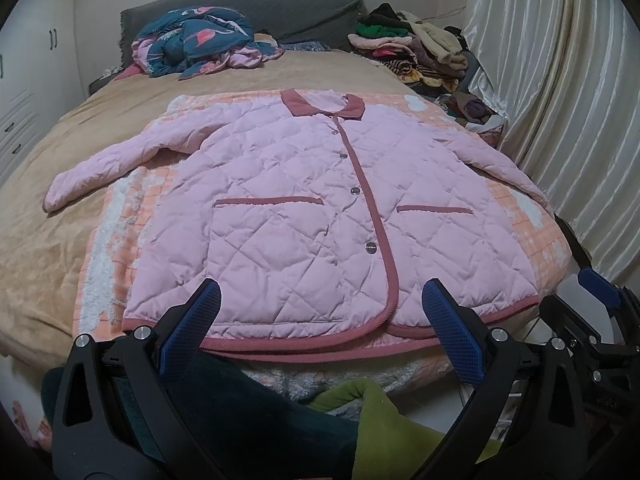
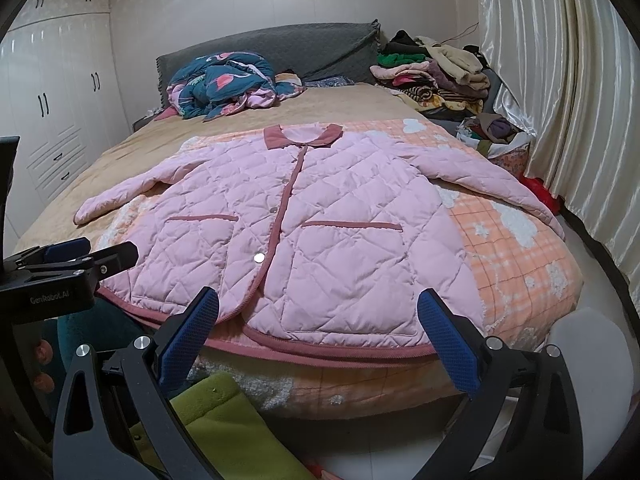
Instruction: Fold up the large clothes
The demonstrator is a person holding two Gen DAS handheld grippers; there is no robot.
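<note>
A pink quilted jacket [image 1: 296, 208] with dark pink trim and collar lies flat and buttoned, front up, on an orange checked blanket on the bed; it also shows in the right wrist view [image 2: 304, 224]. Both sleeves are spread out to the sides. My left gripper [image 1: 320, 300] is open and empty just before the jacket's hem, near its middle. My right gripper [image 2: 318, 308] is open and empty before the hem's right half. The right gripper also shows at the left wrist view's right edge [image 1: 600, 292].
A blue patterned quilt [image 1: 196, 40] is bunched at the bed's head. A pile of clothes [image 1: 416, 48] sits at the far right by the curtain [image 1: 560, 80]. Green and dark clothing [image 1: 380, 420] lies below the bed's foot. White wardrobes [image 2: 60, 92] stand left.
</note>
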